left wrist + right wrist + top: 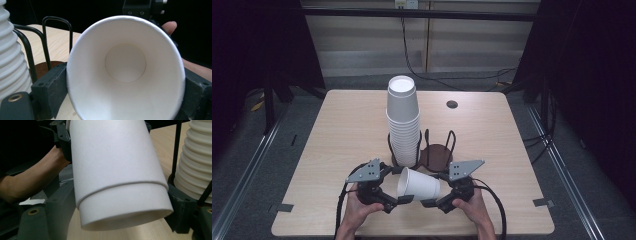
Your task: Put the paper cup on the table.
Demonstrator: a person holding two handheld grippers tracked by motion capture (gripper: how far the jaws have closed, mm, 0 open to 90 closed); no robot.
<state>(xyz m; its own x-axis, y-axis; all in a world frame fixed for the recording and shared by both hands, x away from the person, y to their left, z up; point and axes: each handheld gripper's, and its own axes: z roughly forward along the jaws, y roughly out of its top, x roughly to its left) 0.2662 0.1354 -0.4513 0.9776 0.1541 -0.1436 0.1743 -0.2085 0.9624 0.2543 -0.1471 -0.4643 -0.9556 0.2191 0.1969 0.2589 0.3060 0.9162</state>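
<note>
A white paper cup (417, 185) lies on its side just above the table's front, held between my two grippers. My left gripper (399, 185) has its jaws on either side of the cup's rim. In the left gripper view I look straight into the cup's mouth (125, 75), and both black pads touch its wall. My right gripper (436, 189) is shut on the cup's base end. The right gripper view looks along the cup's outer wall (112, 170), with a jaw against each side of it. A tall stack of white cups (403, 120) stands in a black wire holder (437, 155) just behind.
The holder's brown round base has a free slot to the right of the stack. The wooden table (492, 130) has a small dark hole (452, 104) near its back. Dark curtains, floor rails and cables surround the table.
</note>
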